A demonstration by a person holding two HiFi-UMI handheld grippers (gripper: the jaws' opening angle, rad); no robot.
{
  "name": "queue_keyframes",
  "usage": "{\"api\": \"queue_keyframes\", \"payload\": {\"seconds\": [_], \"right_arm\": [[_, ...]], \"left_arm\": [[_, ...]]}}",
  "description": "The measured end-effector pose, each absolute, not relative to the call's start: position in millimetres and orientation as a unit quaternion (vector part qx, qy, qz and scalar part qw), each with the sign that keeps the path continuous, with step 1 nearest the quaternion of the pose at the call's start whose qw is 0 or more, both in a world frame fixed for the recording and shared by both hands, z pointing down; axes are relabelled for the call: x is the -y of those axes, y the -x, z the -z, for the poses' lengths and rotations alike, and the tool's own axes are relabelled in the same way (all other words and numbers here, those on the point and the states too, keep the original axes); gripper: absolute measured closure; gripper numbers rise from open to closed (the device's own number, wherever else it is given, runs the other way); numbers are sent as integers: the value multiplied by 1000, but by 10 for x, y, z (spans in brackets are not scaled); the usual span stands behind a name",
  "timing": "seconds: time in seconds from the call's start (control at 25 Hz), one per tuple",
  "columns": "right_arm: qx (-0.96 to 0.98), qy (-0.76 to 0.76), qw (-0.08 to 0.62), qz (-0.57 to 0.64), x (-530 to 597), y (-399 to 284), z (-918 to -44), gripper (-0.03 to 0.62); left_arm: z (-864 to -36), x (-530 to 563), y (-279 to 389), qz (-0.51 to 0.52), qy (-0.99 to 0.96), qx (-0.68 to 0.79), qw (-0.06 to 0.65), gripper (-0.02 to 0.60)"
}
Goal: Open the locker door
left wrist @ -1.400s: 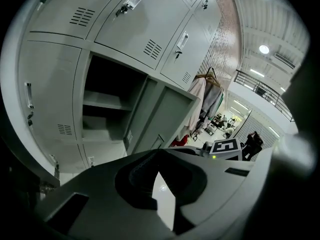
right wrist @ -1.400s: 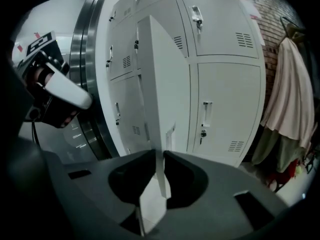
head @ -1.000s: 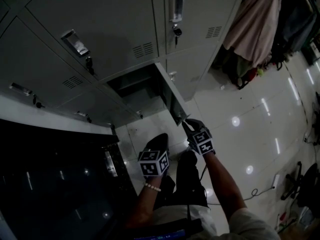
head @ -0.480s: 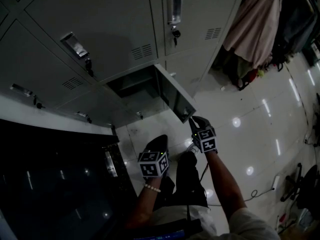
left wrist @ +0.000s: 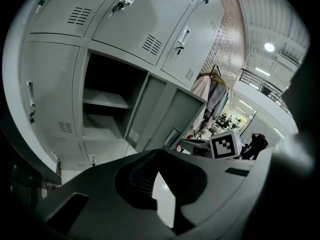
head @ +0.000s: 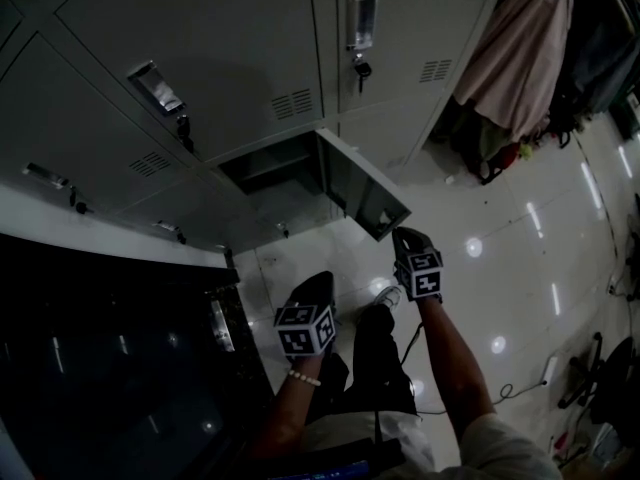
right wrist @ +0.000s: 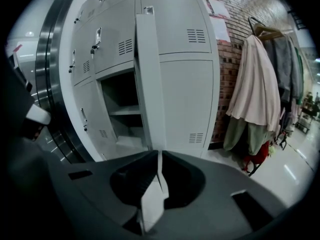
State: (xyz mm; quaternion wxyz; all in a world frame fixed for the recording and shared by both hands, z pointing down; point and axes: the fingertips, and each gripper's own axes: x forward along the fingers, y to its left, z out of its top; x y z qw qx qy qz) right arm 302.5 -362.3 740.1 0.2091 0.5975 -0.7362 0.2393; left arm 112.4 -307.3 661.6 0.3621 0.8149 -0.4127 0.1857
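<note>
The grey locker door (head: 365, 193) stands swung out from its open compartment (head: 270, 163), which shows one bare shelf (right wrist: 122, 111). My right gripper (head: 402, 236) is at the door's lower outer corner. In the right gripper view the door (right wrist: 147, 84) runs edge-on straight into the jaws. They are closing, with a pale strip of the door's edge between them (right wrist: 160, 169). My left gripper (head: 318, 286) hangs lower, over the floor and away from the lockers. Its fingertips meet (left wrist: 159, 153) with nothing between them. The door (left wrist: 167, 111) also shows in the left gripper view.
Closed lockers with keys in their locks (head: 362, 68) surround the open one. Coats on a rack (head: 520, 53) hang against the brick wall to the right. A dark cabinet (head: 100, 368) fills the lower left. A cable (head: 510, 383) lies on the glossy tiled floor.
The door has swung further out to the right, and my right gripper has moved right with it at its corner. The left gripper has stayed where it was.
</note>
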Motion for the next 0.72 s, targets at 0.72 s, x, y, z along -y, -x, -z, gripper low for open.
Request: {"api": "queue_keyframes", "payload": {"seconds": [0.72], "right_arm": [[721,-616,208,-240,3293,-2857,-7210,553]], "left_arm": [[-6417,3127,-796,-162,-821,417,355,583]]}}
